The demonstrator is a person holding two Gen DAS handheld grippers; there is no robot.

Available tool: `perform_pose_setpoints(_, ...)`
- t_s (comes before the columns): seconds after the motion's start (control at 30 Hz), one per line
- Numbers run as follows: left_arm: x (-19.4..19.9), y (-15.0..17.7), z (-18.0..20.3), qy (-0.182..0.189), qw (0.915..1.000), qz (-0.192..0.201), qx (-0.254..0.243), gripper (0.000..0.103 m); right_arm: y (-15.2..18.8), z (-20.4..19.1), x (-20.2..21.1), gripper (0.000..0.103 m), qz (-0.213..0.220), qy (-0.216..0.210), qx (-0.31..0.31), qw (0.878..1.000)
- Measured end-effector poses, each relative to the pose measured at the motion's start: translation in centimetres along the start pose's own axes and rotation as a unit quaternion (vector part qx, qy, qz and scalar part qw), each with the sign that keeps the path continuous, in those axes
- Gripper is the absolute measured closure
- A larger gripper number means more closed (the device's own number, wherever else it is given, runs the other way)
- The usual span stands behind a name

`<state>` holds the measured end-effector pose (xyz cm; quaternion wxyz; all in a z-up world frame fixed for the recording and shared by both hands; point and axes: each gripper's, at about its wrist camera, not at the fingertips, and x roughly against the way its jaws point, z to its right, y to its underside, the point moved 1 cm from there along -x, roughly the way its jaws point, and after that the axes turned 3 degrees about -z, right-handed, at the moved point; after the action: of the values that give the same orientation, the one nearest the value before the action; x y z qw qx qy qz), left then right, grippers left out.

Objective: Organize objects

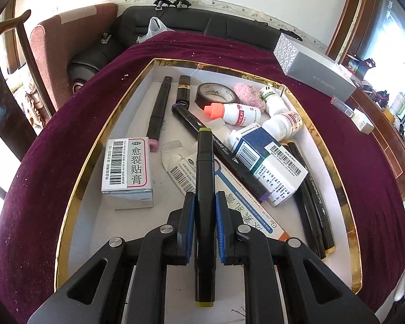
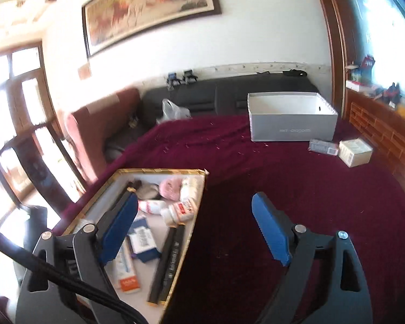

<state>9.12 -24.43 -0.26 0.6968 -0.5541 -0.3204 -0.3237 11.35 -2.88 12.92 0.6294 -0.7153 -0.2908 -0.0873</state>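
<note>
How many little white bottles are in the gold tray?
3: one with an orange cap in the middle, one beside the pink fluff, one by the tray's right wall. Boxes may hide more.

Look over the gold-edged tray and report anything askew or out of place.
The gold-edged tray is a jumble: markers and medicine boxes lie crossed over one another. The blue-and-white box rests tilted on a purple-capped marker, and a flattened carton has its flaps open. Nothing looks spilled.
</note>
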Motion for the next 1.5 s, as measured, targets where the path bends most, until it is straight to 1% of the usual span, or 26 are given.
perform_pose_setpoints(0.07, 0.1, 0.1, 0.0, -0.003, 1.0, 0.002, 0.0, 0.091, 0.3, 1.1, -0.1, 0.016, 0.002, -0.02, -0.037, 0.999)
perform_pose_setpoints(0.17, 0.3, 0.1, 0.0, -0.005, 1.0, 0.007, 0.002, 0.091, 0.9, 2.3, -1.5, 0.016, -0.037, -0.035, -0.083, 0.995)
perform_pose_setpoints(0.23, 0.5, 0.2, 0.1, -0.008, 0.9999, 0.01, 0.003, 0.091, 1.6, 2.6, -1.6, 0.016, -0.055, -0.036, -0.096, 0.993)
perform_pose_setpoints(0.43, 1.0, 0.8, 0.6, -0.011, 0.9999, 0.007, 0.006, 0.091, 3.2, 0.8, -1.6, 0.016, -0.076, 0.001, -0.05, 0.996)
perform_pose_setpoints(0.57, 1.4, 1.2, 0.8, -0.012, 0.9998, 0.008, 0.013, 0.089, 3.9, 0.3, -0.7, 0.016, -0.075, 0.0, -0.034, 0.997)
perform_pose_setpoints(0.6, 1.6, 1.2, 0.8, -0.013, 0.9998, 0.01, 0.014, 0.083, 4.0, 0.1, -0.4, 0.016, -0.072, 0.002, -0.028, 0.997)
perform_pose_setpoints(0.63, 1.8, 1.2, 1.0, -0.014, 0.9997, 0.012, 0.013, 0.072, 4.1, 0.0, -0.3, 0.016, -0.069, 0.004, -0.023, 0.997)
perform_pose_setpoints(0.67, 2.2, 1.2, 1.2, -0.016, 0.9997, 0.017, 0.013, 0.066, 4.2, -0.2, -0.1, 0.016, -0.067, 0.005, -0.018, 0.998)
perform_pose_setpoints(0.7, 2.7, 1.3, 1.3, -0.02, 0.9994, 0.026, 0.013, 0.057, 4.2, -0.3, 0.1, 0.016, -0.064, 0.006, -0.013, 0.998)
perform_pose_setpoints(0.73, 3.1, 1.3, 1.4, -0.023, 0.9991, 0.034, 0.012, 0.054, 4.2, -0.4, 0.2, 0.016, -0.063, 0.006, -0.009, 0.998)
perform_pose_setpoints(0.83, 4.6, 1.2, 1.8, -0.041, 0.9972, 0.061, 0.013, 0.047, 4.3, -0.6, 0.3, 0.016, -0.061, 0.008, -0.001, 0.998)
perform_pose_setpoints(1.1, 7.6, 1.2, 1.8, -0.076, 0.9907, 0.11, 0.021, 0.039, 4.7, -1.2, 0.5, 0.016, -0.065, 0.009, 0.017, 0.998)
perform_pose_setpoints(1.2, 8.6, 1.3, 1.9, -0.103, 0.9864, 0.126, 0.02, 0.028, 4.9, -1.3, 0.5, 0.016, -0.067, 0.009, 0.019, 0.998)
perform_pose_setpoints(1.33, 9.8, 1.4, 2.1, -0.144, 0.9775, 0.153, 0.018, 0.026, 5.0, -1.5, 0.4, 0.016, -0.07, 0.01, 0.022, 0.997)
perform_pose_setpoints(1.37, 10.0, 1.4, 2.1, -0.149, 0.976, 0.158, 0.018, 0.025, 5.0, -1.6, 0.5, 0.016, -0.069, 0.012, 0.024, 0.997)
perform_pose_setpoints(1.4, 10.3, 1.4, 2.1, -0.152, 0.9743, 0.165, 0.018, 0.024, 5.1, -1.6, 0.5, 0.016, -0.068, 0.013, 0.025, 0.997)
perform_pose_setpoints(1.5, 11.2, 1.5, 1.6, -0.144, 0.9723, 0.182, 0.027, 0.012, 5.0, -1.8, 0.7, 0.016, -0.064, 0.019, 0.031, 0.997)
